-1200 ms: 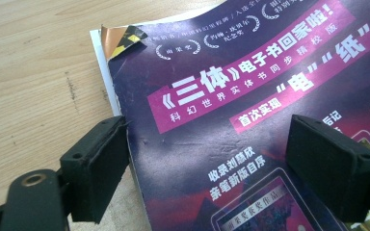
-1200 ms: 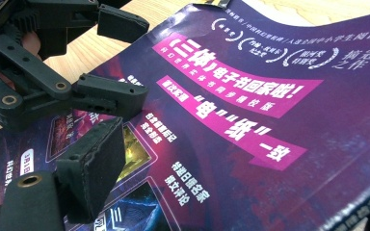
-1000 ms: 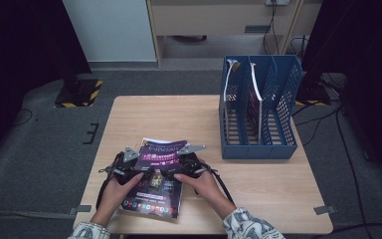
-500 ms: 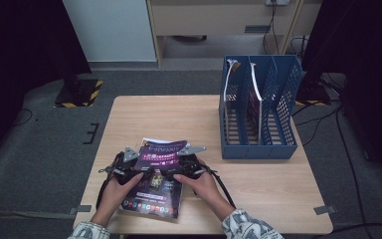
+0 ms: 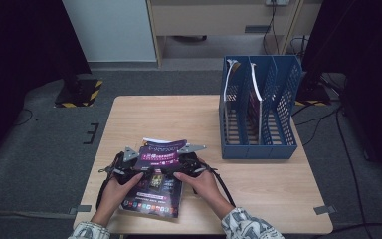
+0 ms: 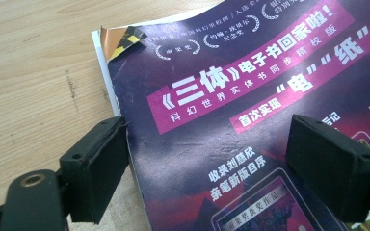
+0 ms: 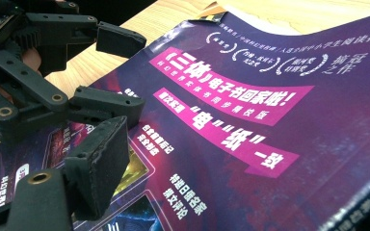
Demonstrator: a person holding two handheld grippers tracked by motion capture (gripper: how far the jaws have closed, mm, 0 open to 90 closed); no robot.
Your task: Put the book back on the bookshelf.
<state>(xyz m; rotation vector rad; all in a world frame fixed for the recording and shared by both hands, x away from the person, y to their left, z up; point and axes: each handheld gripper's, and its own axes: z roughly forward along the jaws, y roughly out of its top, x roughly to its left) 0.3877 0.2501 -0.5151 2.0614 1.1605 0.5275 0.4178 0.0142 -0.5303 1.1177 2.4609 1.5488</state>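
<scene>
Materials and finishes as I see them

Glossy purple paper magazine [image 6: 250,120], slightly creased; matt pale wooden table [image 6: 33,72], scratched; matt black rubbery left gripper [image 6: 212,173] pads; perforated blue plastic file rack [image 5: 258,112].

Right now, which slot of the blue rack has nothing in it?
The right slot of the rack; the left and middle slots each hold something upright.

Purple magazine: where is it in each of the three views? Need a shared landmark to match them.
High view: purple magazine lies at the table's near edge, between both hands.
Left gripper view: it covers the right and centre, jaws astride its left edge.
Right gripper view: it spreads across centre and right.
Shared landmark: the magenta title banner.
</scene>
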